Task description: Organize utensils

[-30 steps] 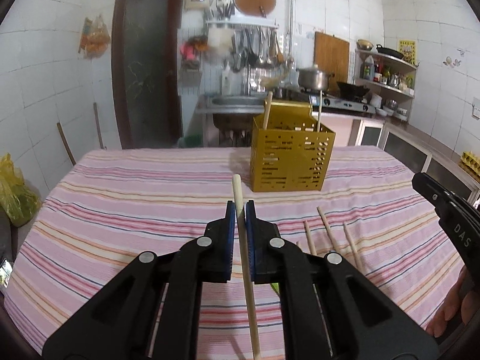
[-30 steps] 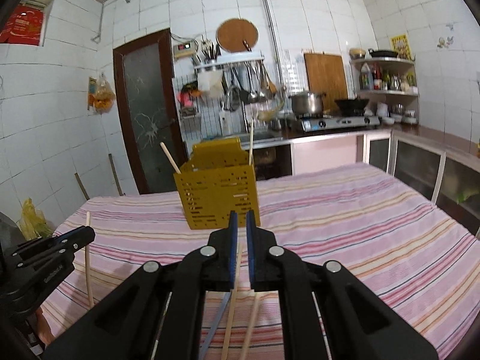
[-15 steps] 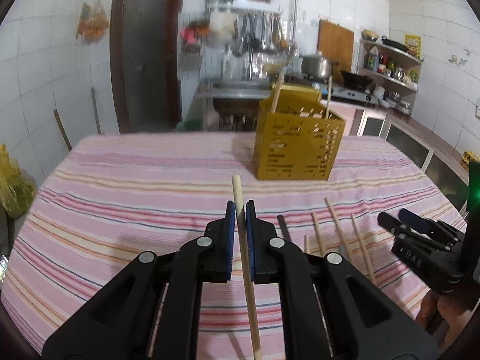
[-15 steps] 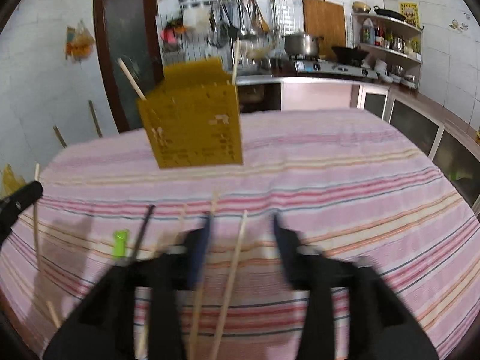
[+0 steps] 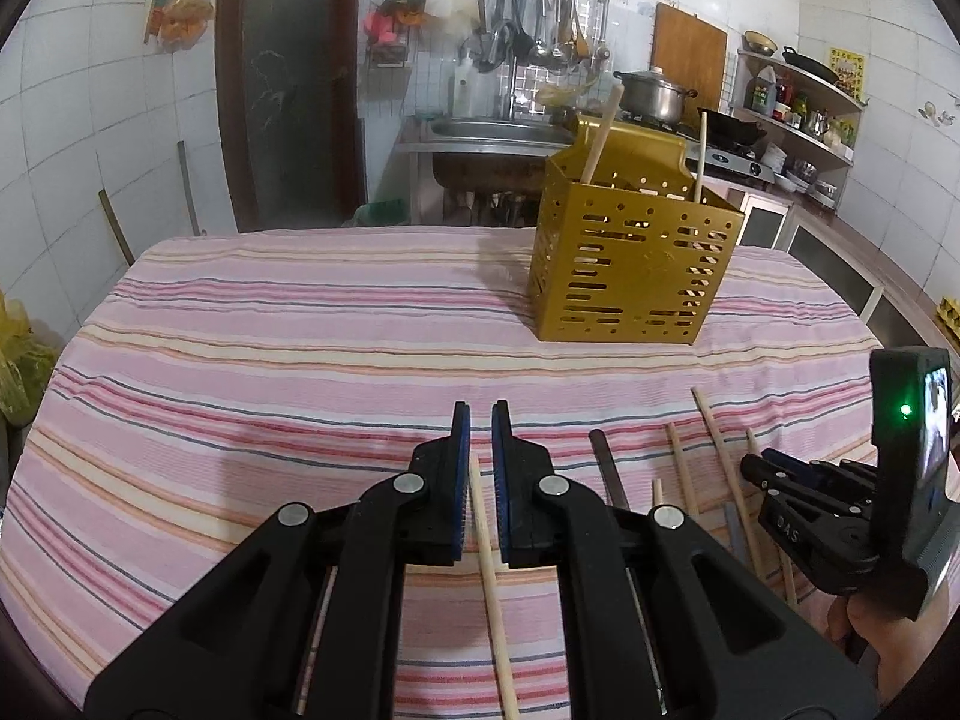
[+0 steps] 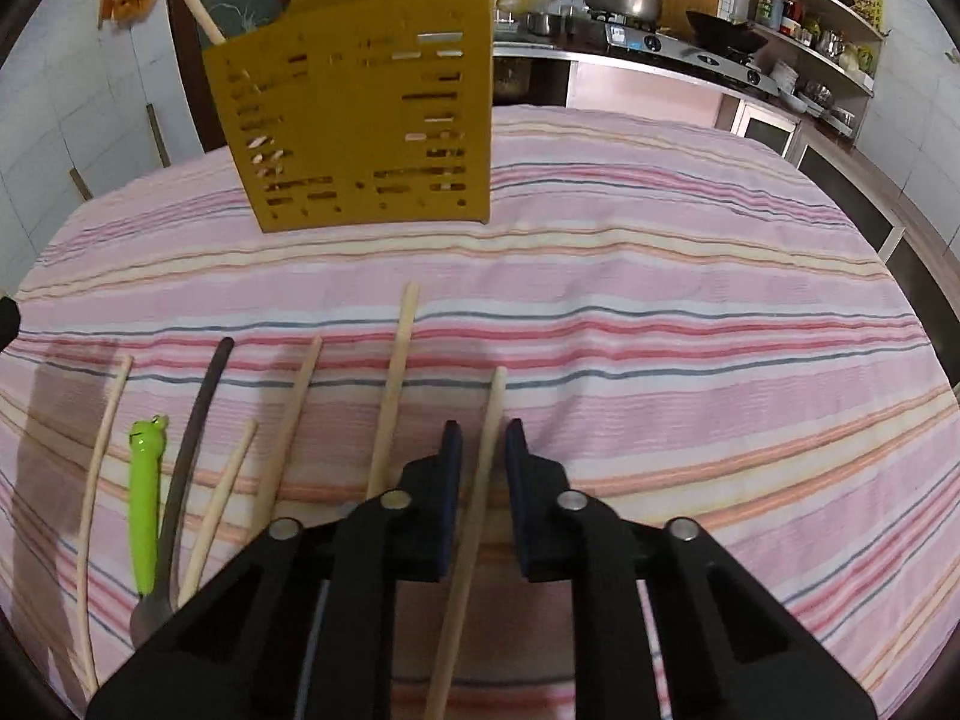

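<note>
Your left tool (image 5: 480, 420) is clamped on a chopstick (image 5: 489, 558). Your right tool (image 6: 480, 438) has just been closing around another chopstick (image 6: 487, 420) on the table (image 6: 660, 330) (pads not visibly pressing). The holder (image 5: 630, 264) stands beyond.

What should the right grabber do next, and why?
Probably finish closing: the right gripper jaws have just been closing around a chopstick lying on the tablecloth, but a gap beside it shows, so it isn't gripped yet.
</note>
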The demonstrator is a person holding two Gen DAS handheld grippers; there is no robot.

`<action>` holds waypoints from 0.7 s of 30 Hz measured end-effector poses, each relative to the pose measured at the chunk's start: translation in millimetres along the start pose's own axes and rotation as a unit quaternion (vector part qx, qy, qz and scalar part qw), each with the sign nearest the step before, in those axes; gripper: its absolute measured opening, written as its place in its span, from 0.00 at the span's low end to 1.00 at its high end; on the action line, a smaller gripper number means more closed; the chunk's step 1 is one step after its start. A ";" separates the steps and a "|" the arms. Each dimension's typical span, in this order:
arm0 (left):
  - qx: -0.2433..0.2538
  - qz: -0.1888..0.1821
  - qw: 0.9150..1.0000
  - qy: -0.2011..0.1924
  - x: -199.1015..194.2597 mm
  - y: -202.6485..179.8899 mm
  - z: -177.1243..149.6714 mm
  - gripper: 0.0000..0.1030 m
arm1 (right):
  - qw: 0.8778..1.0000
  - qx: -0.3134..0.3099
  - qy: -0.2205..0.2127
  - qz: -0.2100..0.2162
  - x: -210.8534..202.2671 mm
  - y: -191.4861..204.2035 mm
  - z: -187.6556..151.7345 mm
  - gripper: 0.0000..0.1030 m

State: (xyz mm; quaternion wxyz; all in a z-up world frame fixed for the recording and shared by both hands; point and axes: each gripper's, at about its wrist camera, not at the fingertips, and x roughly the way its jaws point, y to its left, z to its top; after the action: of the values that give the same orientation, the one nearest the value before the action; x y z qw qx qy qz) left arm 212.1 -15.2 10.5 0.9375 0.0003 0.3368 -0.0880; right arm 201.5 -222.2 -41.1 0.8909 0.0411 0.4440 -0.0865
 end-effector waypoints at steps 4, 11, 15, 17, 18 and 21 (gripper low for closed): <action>0.001 -0.002 1.000 0.003 2.5 1.7 0.6 0.06 | 1.000 0.013 0.003 0.009 0.7 -2.3 6.6 0.06; -0.023 0.009 0.998 0.058 29.6 12.7 -2.4 0.08 | 0.999 0.041 -0.017 0.029 -8.1 -14.7 5.8 0.06; -0.023 0.021 0.995 0.093 48.7 12.8 -13.1 0.41 | 0.998 0.044 -0.012 0.031 -1.4 -16.5 4.8 0.06; -0.020 0.032 0.995 0.091 52.9 11.4 -15.7 0.55 | 0.998 0.042 -0.015 0.032 -2.3 -16.4 4.8 0.06; -0.017 0.033 0.995 0.092 55.0 10.3 -16.2 0.55 | 0.998 0.042 -0.016 0.031 -2.3 -16.0 5.6 0.06; -0.015 0.033 0.993 0.112 65.1 8.9 -19.5 0.55 | 0.998 0.041 -0.018 0.031 -1.9 -16.0 6.1 0.06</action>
State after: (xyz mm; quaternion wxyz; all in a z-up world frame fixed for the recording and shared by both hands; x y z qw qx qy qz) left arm 250.6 -16.0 -46.2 0.8960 0.0074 0.4411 -0.0510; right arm 202.2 -238.6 -35.9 0.8987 0.0903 0.4221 -0.0776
